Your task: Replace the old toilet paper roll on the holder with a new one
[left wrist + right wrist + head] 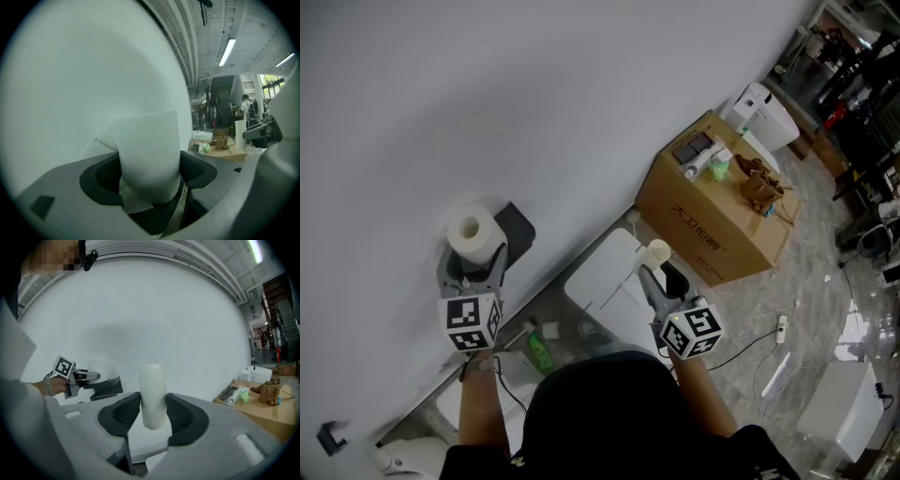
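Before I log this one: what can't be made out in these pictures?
1. Holder spindle: head view, hidden behind the toilet paper roll in the left hand-held gripper; mounted or not, cannot tell.
2. Left gripper view: the roll hides the holder.
3. Items on the cardboard box: too small in every view.

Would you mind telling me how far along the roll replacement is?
Done: the empty cardboard tube is off the holder, clamped in the right gripper. In hand: the left gripper grips the new toilet paper roll beside the holder. Left: seating it on the holder and discarding the tube.
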The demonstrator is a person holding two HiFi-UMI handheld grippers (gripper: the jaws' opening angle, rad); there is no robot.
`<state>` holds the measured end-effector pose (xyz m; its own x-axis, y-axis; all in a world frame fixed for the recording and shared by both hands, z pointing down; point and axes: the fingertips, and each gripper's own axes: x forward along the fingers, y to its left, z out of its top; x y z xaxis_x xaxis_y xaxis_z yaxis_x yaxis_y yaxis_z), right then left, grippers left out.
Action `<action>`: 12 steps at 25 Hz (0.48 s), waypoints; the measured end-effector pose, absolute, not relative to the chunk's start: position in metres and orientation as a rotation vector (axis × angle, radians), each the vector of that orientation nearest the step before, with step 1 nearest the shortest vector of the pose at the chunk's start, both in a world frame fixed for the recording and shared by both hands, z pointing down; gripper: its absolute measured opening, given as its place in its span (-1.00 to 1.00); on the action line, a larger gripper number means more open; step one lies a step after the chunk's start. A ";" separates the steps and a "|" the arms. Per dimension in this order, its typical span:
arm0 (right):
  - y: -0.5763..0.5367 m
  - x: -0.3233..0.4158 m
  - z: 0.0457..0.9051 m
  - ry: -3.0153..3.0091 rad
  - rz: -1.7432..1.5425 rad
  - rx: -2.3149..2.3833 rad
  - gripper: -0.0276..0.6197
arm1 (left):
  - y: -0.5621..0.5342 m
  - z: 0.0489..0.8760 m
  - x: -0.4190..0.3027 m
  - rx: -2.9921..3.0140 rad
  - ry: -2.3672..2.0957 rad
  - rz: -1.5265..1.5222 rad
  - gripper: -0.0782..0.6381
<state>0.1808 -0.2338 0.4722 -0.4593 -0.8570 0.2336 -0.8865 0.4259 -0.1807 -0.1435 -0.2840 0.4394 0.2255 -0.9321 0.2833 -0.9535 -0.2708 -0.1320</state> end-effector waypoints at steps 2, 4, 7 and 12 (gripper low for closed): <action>-0.235 0.179 0.474 -2.563 0.428 1.564 -0.38 | -0.284 0.442 -0.144 2.412 -1.853 0.513 0.27; -0.236 0.177 0.474 -2.568 0.431 1.556 -0.38 | -0.285 0.444 -0.143 2.419 -1.856 0.540 0.27; -0.237 0.175 0.474 -2.573 0.432 1.546 -0.38 | -0.285 0.443 -0.143 2.425 -1.854 0.549 0.27; -0.238 0.171 0.476 -2.573 0.441 1.533 -0.38 | -0.285 0.444 -0.143 2.433 -1.848 0.565 0.27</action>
